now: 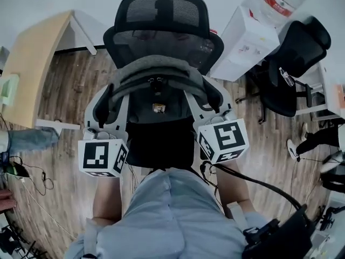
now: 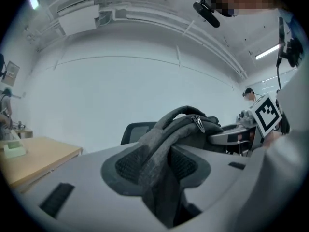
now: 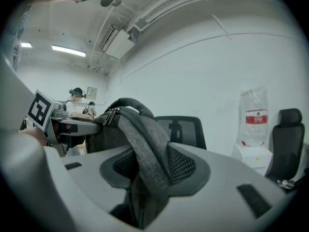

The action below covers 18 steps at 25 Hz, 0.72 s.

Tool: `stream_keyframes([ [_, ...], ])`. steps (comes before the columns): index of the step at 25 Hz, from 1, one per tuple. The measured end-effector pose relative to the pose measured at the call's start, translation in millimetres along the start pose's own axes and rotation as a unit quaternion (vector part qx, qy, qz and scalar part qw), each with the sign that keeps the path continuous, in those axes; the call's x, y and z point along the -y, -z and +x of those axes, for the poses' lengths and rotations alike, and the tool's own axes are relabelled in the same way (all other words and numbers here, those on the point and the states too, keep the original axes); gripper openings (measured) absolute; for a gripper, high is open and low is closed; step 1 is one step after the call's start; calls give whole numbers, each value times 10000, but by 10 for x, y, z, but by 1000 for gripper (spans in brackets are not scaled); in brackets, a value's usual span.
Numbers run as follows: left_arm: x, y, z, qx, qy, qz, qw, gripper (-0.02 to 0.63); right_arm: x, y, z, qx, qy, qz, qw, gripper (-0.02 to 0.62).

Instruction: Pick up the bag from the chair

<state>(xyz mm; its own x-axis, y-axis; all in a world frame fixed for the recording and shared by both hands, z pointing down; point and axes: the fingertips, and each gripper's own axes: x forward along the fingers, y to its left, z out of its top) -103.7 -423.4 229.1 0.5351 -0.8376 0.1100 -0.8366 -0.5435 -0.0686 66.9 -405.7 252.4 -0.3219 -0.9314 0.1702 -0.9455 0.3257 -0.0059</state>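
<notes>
Left tool [image 2: 161, 172] and right tool [image 3: 148, 172] are each pinched tight on a shoulder strap [image 3: 145, 139] of the grey backpack [image 1: 156, 82], which sits between them in front of the black office chair [image 1: 161, 15], hiding the seat, so can't tell if it's lifted clear.

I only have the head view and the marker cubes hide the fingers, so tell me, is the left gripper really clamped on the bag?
Observer: Yes. The left gripper view shows the left gripper shut on a grey shoulder strap of the bag.
Operator: And the right?
Observer: The right gripper pinches the other strap the same way.
Operator: Anyone nearby?
Observer: A person shows far behind the bag, in the right gripper view.
</notes>
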Motion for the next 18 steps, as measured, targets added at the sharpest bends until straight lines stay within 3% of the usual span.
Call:
stream_keyframes([
  [6, 27, -234, -1, 270, 52, 82, 9996, 156, 25, -219, -101, 218, 150, -154, 9995, 149],
  [18, 229, -284, -96, 240, 127, 89, 9996, 155, 63, -232, -343, 219, 262, -211, 9992, 147],
])
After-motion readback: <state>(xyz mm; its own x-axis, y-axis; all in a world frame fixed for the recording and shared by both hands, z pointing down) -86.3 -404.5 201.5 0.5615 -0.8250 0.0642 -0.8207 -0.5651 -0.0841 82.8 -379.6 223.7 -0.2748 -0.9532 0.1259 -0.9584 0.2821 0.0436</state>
